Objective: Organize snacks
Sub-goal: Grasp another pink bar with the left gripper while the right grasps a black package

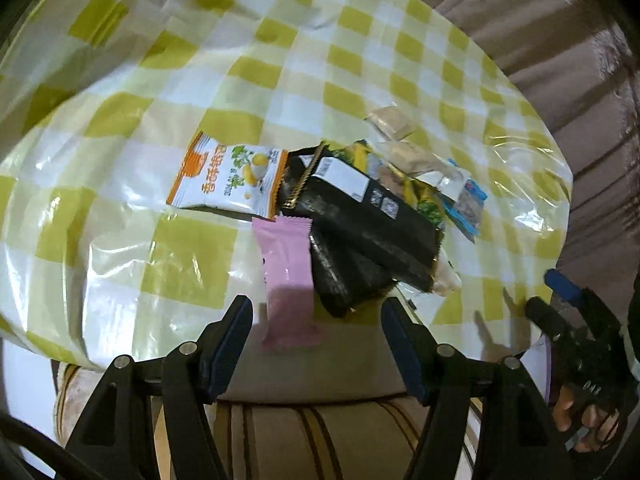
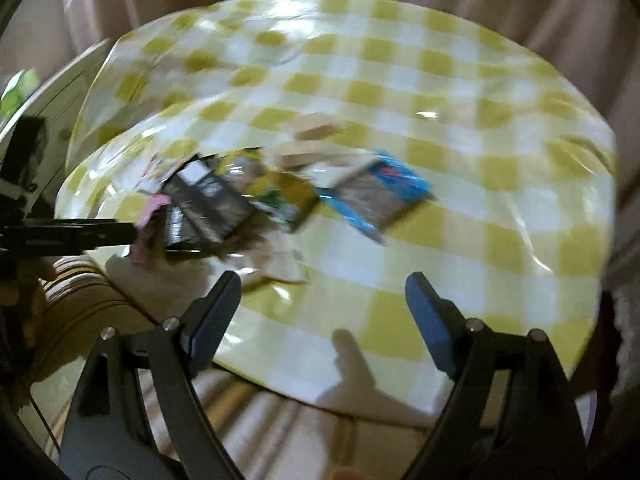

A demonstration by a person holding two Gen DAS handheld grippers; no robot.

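Yellow-and-white checked plastic covers the round table [image 1: 120, 128] in front of you, and beige upholstered seating [image 1: 560, 40] curves around its far side. A striped cushion [image 1: 320, 432] shows below the near edge.

Your snacks sit in one loose pile toward the near side of the table. Largest are two black packets [image 1: 372, 216] lying crossed, the upper one with a white label. Touching them on the left is a white-and-orange packet [image 1: 228, 178] with printed characters. A pink wrapper [image 1: 286, 264] leans against the black packets and hangs over the table edge. Behind the black ones lie a yellow-green packet [image 1: 424, 200], a blue-edged packet [image 2: 380, 196] and two clear-wrapped tan biscuits [image 1: 394, 122], the farthest of them slightly apart from the heap.

Your left gripper [image 1: 316, 332] hangs just above the near edge with its jaws apart; the pink wrapper's lower end lies between them, but neither pad presses on it. Your right gripper [image 2: 322, 312], seen in a blurred view, is spread wide over bare cloth, well clear of the pile and holding nothing.
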